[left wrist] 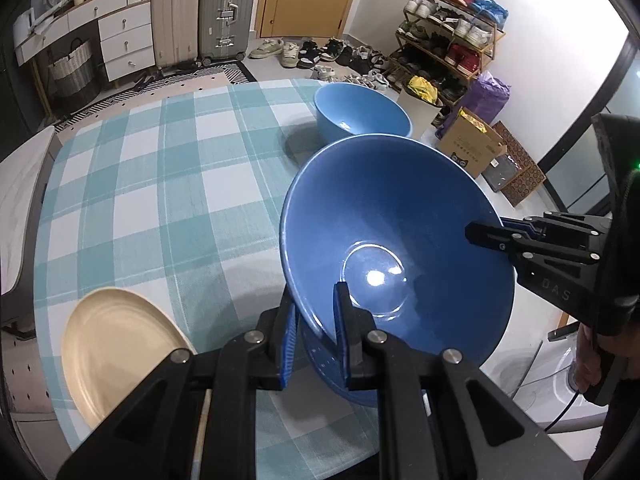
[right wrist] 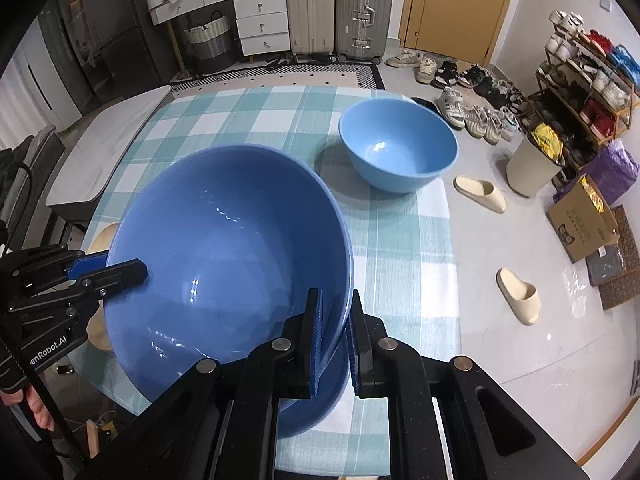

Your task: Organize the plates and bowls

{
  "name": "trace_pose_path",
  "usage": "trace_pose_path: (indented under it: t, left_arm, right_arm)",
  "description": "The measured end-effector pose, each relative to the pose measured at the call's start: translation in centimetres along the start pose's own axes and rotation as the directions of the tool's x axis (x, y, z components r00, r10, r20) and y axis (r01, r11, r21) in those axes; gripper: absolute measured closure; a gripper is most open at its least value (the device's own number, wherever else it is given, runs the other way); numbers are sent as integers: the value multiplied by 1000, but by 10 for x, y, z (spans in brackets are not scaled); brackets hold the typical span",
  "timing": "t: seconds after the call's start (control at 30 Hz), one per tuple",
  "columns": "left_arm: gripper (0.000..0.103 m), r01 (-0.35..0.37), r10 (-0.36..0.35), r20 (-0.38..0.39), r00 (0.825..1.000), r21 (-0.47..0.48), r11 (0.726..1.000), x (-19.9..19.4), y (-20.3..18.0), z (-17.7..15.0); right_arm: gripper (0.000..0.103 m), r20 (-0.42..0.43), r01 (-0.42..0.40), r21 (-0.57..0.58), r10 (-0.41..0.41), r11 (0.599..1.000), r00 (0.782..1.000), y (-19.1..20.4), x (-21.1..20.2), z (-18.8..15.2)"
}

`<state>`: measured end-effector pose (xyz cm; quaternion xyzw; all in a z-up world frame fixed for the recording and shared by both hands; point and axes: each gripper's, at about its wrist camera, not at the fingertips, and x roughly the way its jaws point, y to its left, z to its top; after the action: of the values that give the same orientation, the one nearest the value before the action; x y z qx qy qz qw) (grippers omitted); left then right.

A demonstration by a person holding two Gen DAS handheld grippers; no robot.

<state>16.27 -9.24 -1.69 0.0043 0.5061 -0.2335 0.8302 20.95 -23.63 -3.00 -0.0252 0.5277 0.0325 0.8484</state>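
A large dark blue bowl (left wrist: pixel 392 232) is held tilted above the checked tablecloth (left wrist: pixel 160 184), over another dark blue bowl (left wrist: pixel 336 376) that sits beneath it. My left gripper (left wrist: pixel 316 328) is shut on the near rim of the tilted bowl. My right gripper (right wrist: pixel 334 340) is shut on the opposite rim of the same bowl (right wrist: pixel 224 272); it also shows at the right of the left wrist view (left wrist: pixel 486 234). A light blue bowl (left wrist: pixel 362 110) stands upright farther back, also in the right wrist view (right wrist: pixel 398 144). A cream plate (left wrist: pixel 116 344) lies at the front left.
The table's right edge (right wrist: pixel 448 216) drops to a tiled floor with cream slippers (right wrist: pixel 518 294), a bin (right wrist: pixel 530 166), a cardboard box (right wrist: pixel 584 224) and a shoe rack (right wrist: pixel 584 84). Suitcases (right wrist: pixel 336 12) and drawers (right wrist: pixel 262 26) stand behind the table.
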Motion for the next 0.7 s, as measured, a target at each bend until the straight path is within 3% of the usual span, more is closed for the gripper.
trace_pose_path:
  t: [0.5,0.7]
  left_arm:
    - [89,-49,49,9,999,44,998,13,-12,-37]
    - [89,-130,127,31,991,96,987,22,-20,-46]
  right_arm:
    - [92,29,-42,67,40,997,999,-3,9,-55]
    - [92,28,-37,77,35,996,999,-1,23,-68]
